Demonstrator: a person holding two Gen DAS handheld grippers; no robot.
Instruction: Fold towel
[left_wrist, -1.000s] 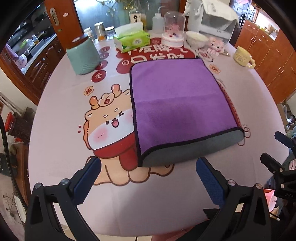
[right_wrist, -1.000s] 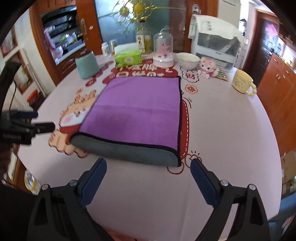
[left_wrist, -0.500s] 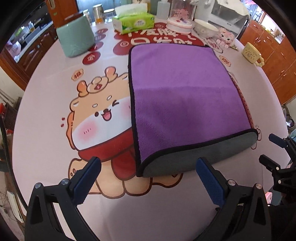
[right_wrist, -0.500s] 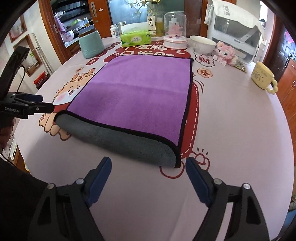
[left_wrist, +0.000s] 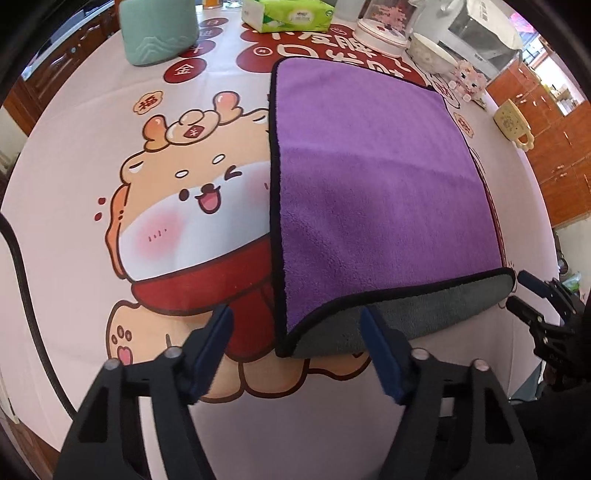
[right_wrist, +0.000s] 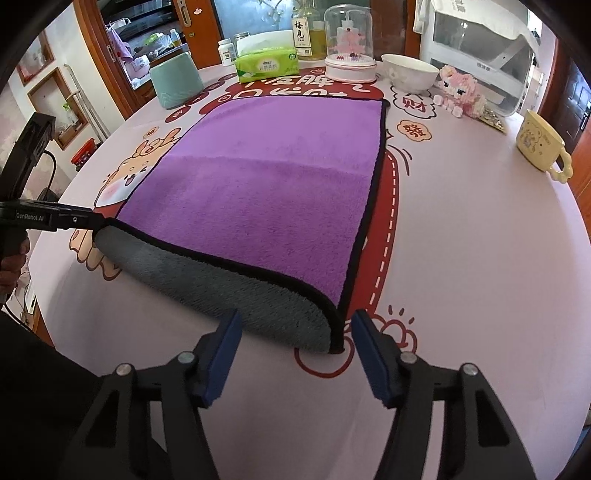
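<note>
A purple towel (left_wrist: 373, 184) with a grey underside and black edging lies folded once on the round table, fold nearest me. It also shows in the right wrist view (right_wrist: 266, 184). My left gripper (left_wrist: 295, 332) is open, its fingers either side of the towel's near left corner, low over the table. My right gripper (right_wrist: 293, 341) is open, straddling the near right corner of the grey fold (right_wrist: 258, 295). The left gripper's tip (right_wrist: 74, 219) reaches the towel's left corner in the right wrist view.
At the table's far side stand a teal cup (right_wrist: 175, 81), a green tissue pack (right_wrist: 266, 62), a glass dome (right_wrist: 349, 48), a white bowl (right_wrist: 410, 74), a pink toy (right_wrist: 461, 92) and a yellow mug (right_wrist: 539, 146). Wooden cabinets surround the table.
Both grippers have moved forward and down to the towel's near corners. Their jaws have narrowed somewhat but stay open. The towel has not moved.
</note>
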